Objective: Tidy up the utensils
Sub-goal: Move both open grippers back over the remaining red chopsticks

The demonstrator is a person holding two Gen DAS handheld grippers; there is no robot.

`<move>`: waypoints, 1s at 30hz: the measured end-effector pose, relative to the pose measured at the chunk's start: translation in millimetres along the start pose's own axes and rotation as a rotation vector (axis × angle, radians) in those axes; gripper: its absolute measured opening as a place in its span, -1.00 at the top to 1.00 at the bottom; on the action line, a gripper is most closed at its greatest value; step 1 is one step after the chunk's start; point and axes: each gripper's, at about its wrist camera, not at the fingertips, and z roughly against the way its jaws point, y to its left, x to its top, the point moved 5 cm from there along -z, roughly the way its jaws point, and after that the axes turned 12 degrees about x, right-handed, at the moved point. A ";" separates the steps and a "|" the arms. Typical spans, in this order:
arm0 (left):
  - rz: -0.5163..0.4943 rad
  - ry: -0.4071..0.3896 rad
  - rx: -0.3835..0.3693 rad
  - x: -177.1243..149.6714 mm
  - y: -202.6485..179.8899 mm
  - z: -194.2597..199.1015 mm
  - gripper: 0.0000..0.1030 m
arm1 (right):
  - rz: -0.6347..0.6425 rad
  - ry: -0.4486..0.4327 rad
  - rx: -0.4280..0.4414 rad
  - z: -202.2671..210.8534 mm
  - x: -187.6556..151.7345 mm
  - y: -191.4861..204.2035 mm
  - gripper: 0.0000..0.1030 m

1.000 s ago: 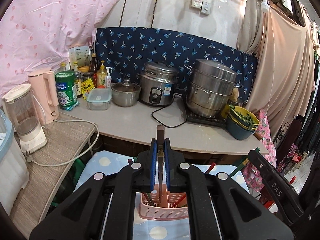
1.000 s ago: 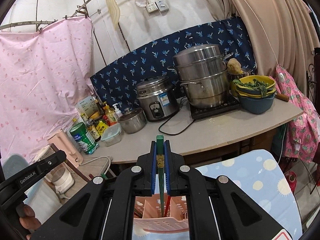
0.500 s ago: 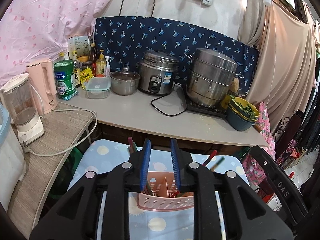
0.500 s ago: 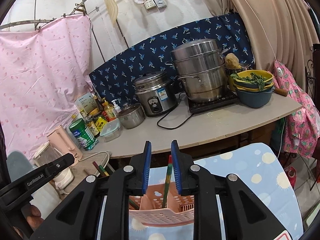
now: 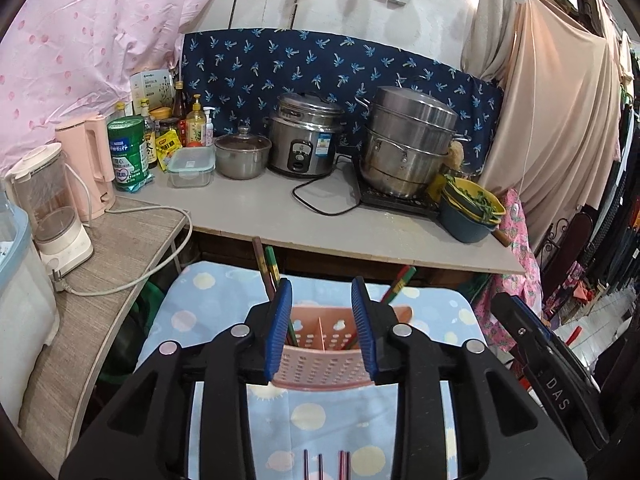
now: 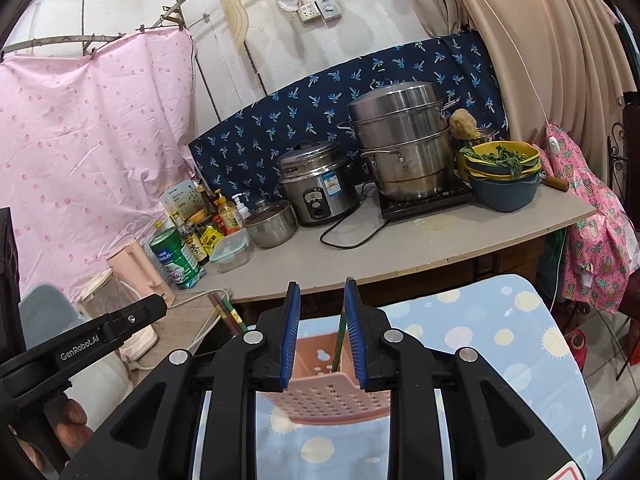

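Lying nearest of all, below the left gripper (image 5: 322, 330) and behind its fingers, four thin chopsticks (image 5: 326, 465) rested flat on the dotted cloth (image 5: 208, 312), only their ends showing. Both pairs of jaws had just been opening and stood apart with nothing pressed between the blue pads (image 5: 280, 328). Straight ahead of the left fingers sat the pink perforated holder (image 5: 320, 364), divided into compartments, with chopsticks leaning out past the fingertips to the left (image 5: 266, 266) and to the right (image 5: 400, 284). Between the fingers of the right gripper (image 6: 320, 332), close to the right pad but apparently free of it, a green chopstick (image 6: 340, 336) stood in the same holder (image 6: 328, 396). Such sticks would likely be light, stiff and smooth, so liable to roll or slip; a pinch near the upper third should keep one steady. Beyond the fingers lay the counter (image 5: 280, 216) with its pots.
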 end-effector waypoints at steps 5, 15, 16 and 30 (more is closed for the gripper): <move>-0.020 0.023 -0.013 -21.7 0.3 15.1 0.43 | 0.009 0.017 -0.003 19.7 -21.4 5.6 0.51; -0.058 0.101 -0.014 -93.9 10.5 35.7 0.42 | -0.019 0.105 -0.013 53.6 -90.9 2.4 0.51; -0.063 0.107 -0.011 -101.2 12.6 35.9 0.42 | -0.022 0.118 -0.017 56.5 -100.0 1.3 0.51; -0.111 0.230 0.057 -218.2 34.5 29.9 0.42 | -0.010 0.322 -0.089 90.8 -222.9 -17.2 0.51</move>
